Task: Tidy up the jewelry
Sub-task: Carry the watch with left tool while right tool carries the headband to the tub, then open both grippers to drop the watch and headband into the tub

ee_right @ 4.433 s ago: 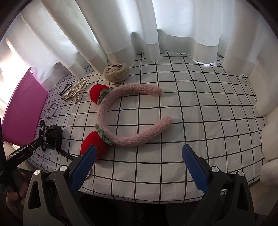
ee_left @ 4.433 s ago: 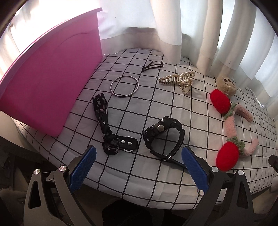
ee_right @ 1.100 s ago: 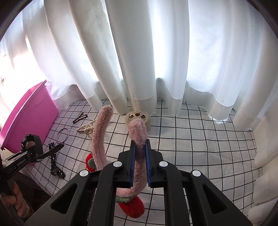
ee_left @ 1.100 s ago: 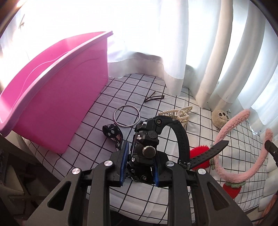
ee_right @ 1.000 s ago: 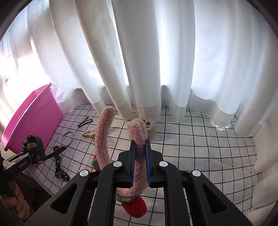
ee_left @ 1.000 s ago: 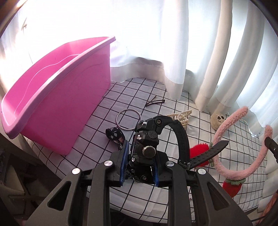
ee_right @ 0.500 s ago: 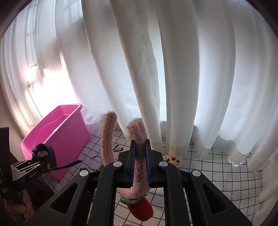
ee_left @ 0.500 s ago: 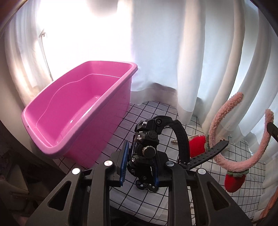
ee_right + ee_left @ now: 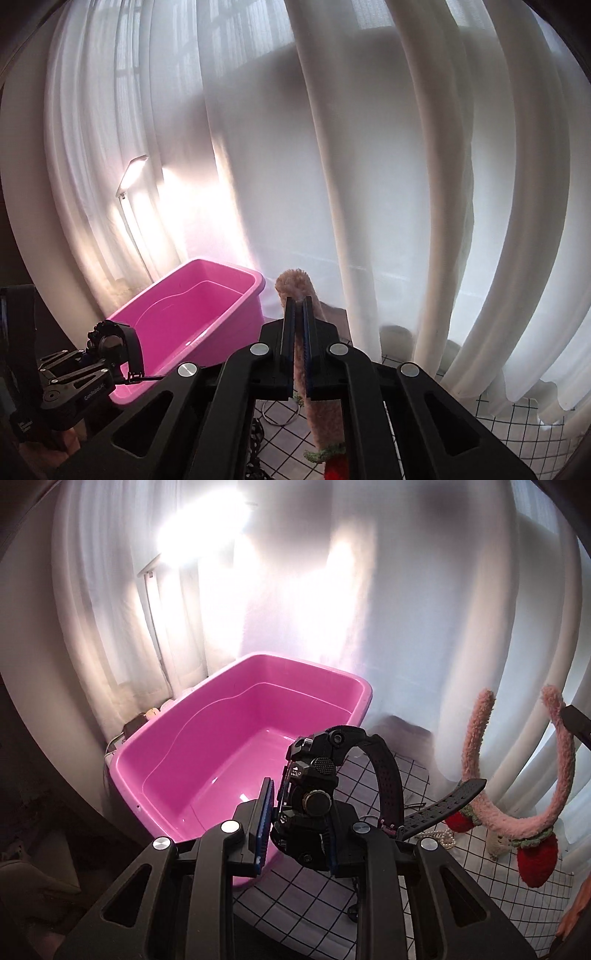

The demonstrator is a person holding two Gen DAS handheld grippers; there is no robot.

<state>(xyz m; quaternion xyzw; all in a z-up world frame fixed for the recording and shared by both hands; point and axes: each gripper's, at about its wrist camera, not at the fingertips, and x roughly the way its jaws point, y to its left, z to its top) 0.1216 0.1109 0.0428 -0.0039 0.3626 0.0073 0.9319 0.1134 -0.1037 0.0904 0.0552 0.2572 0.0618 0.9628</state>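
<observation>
Left tool (image 9: 297, 829) pinches black watch (image 9: 314, 797) by its case, held in the air at the near rim of the empty pink tub (image 9: 207, 746); right tool (image 9: 300, 343), pressed tight, grips one arm of the fuzzy pink headband (image 9: 295, 284), lifted above the checked surface (image 9: 306, 890), right of the tub.

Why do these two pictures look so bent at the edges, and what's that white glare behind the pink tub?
Left wrist view: fisheye lens bows the curtain; backlight blows out above the pink tub, while the black watch stays sharp. Right wrist view: same curving, dark corners, a lamp glowing on the curtain, and the fluffy pink headband is soft up close.
</observation>
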